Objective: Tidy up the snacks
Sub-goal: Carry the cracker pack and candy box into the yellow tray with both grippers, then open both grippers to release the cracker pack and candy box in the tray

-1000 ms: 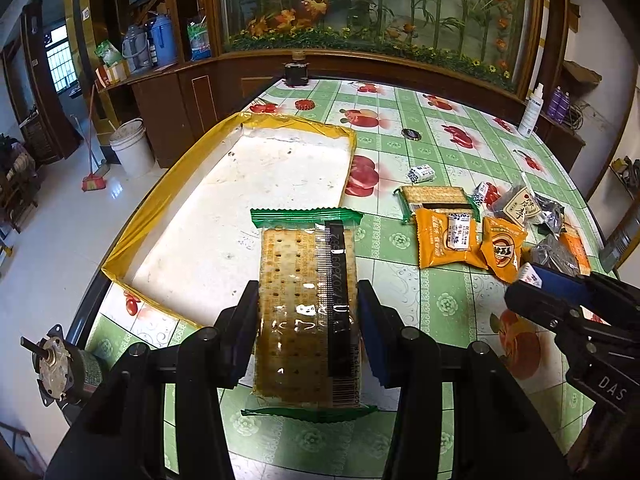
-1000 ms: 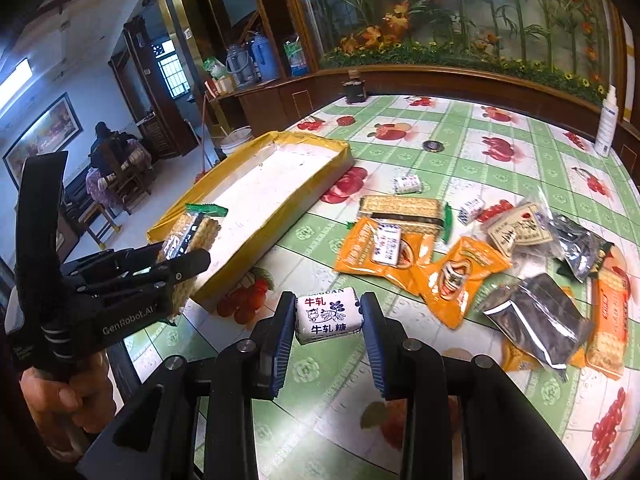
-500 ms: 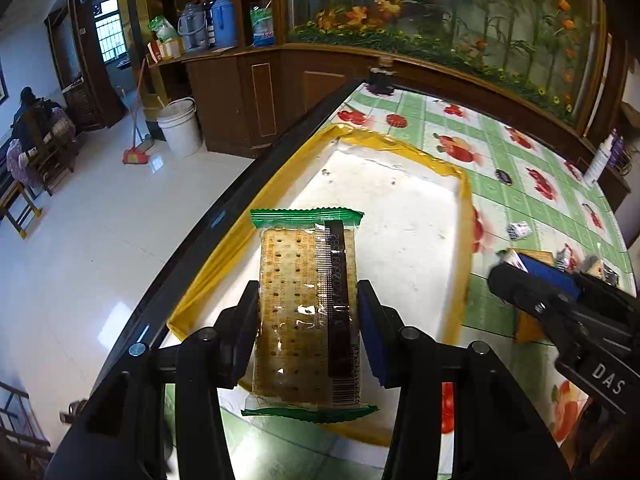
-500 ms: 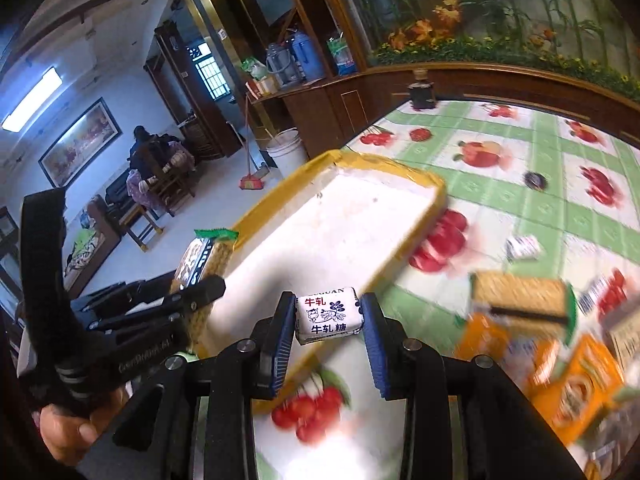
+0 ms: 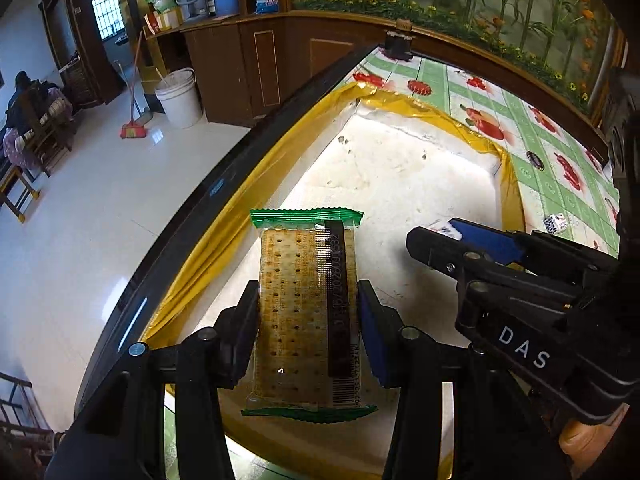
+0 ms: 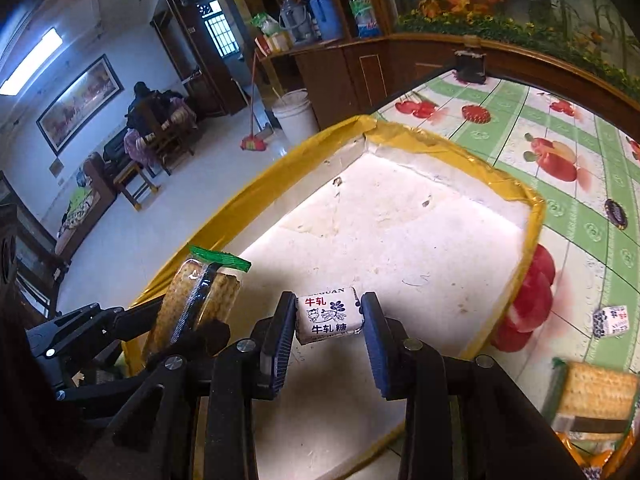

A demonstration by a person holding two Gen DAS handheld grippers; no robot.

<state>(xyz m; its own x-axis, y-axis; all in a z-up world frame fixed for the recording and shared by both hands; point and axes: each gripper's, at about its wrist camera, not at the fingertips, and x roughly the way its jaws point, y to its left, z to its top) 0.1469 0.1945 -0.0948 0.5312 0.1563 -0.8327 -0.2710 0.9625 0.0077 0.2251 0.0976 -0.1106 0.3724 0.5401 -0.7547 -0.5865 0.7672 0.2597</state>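
Note:
A shallow white tray with a yellow taped rim (image 5: 224,240) lies along the table's left edge. My left gripper (image 5: 308,286) is shut on a clear cracker pack with green ends (image 5: 308,320) and holds it over the tray's near left part. In the right wrist view my right gripper (image 6: 329,312) holds a small white milk candy (image 6: 330,314) above the tray (image 6: 452,148). Its jaws are opening, and both pads still touch the candy. The two grippers are side by side: the left gripper (image 6: 192,312) and its cracker pack (image 6: 200,296) are just left of the candy.
The table wears a green fruit-print cloth (image 6: 560,128). To the right of the tray lie another cracker pack (image 6: 596,392), a small candy (image 6: 612,320), orange packets (image 6: 600,456) and a dark round item (image 6: 616,212). Left of the tray the table drops to the floor.
Both grippers have swung left, from above the snack pile to above the tray, each carrying its item. The right jaws now stand slightly wider around the candy.

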